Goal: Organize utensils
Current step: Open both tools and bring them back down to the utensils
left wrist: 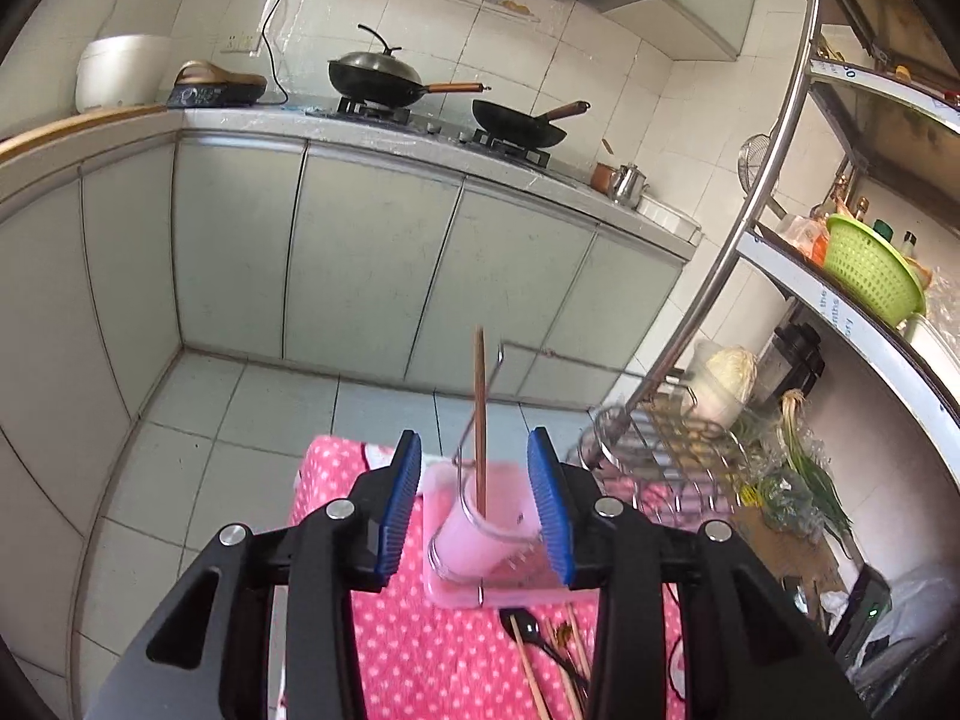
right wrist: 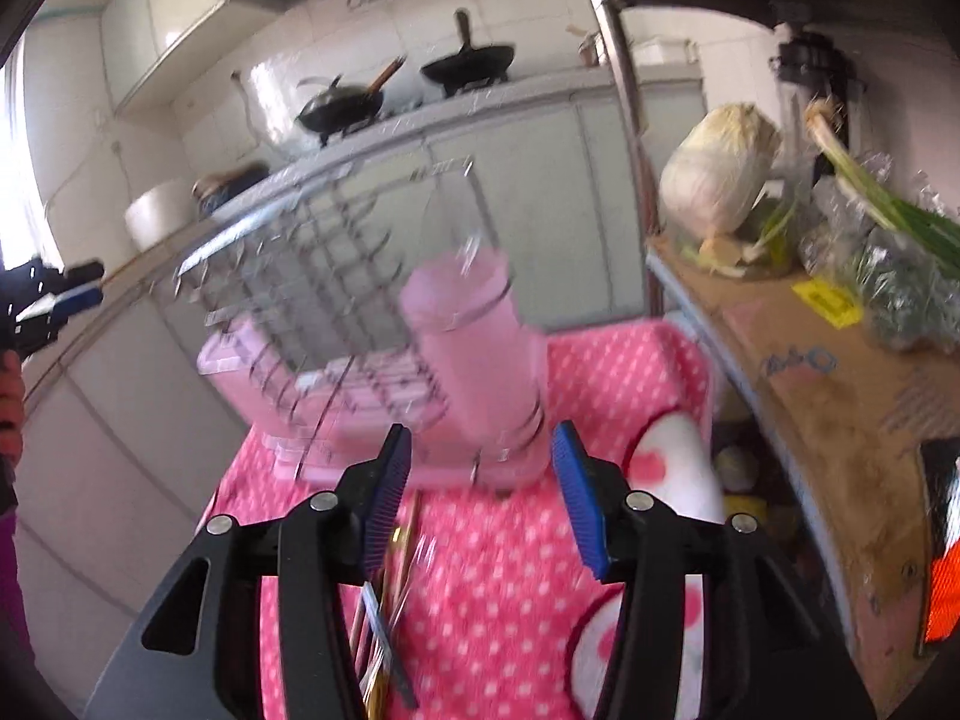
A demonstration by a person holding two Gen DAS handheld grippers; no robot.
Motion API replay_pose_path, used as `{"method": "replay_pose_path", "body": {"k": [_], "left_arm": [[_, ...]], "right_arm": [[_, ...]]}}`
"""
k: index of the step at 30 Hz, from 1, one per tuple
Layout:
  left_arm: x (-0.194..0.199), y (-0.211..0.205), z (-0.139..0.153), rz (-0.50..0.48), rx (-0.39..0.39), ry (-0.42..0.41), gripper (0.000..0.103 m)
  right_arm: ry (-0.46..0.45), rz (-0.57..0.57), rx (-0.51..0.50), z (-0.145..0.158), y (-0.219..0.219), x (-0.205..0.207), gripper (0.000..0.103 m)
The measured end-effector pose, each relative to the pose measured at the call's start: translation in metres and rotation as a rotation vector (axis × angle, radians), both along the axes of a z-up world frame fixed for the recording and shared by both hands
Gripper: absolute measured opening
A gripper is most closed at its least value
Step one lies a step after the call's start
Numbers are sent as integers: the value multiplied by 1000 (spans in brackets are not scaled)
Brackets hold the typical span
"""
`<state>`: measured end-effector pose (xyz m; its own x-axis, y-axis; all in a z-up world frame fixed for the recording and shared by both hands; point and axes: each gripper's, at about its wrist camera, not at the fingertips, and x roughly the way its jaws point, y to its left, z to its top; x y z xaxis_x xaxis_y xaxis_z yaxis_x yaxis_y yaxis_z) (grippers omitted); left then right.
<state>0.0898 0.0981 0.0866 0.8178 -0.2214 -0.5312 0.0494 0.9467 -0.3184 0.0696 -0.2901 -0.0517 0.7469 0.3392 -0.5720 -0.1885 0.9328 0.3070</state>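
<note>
loose utensils [left wrist: 549, 651]: on the pink cloth just in front of the pink cup [left wrist: 465, 540], long axes running toward it.
left gripper [left wrist: 474, 510]: released, empty, facing cup.
right gripper [right wrist: 480, 495]: released, empty, nearer the utensils.
cup: holds one upright chopstick [left wrist: 479, 414].
hidden: right view blurred, utensil count unclear.

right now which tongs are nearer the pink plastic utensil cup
Left. The left tongs straddle the pink plastic utensil cup; the right tongs sit just short of it.
</note>
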Motion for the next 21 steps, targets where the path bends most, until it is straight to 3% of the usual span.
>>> {"method": "replay_pose_path", "body": {"k": [7,13,21], "left_arm": [[-22,-20,-57,-65,16,128,36],[-26,-48,-122,-138,1,281,36],[-7,-88,-173,-195,22,413,34]], "right_arm": [[170,107,8,-46,32,-23,49],[217,142,-23,-64,46,-31,42],[289,181,-26,-84,53,-27,33]]}}
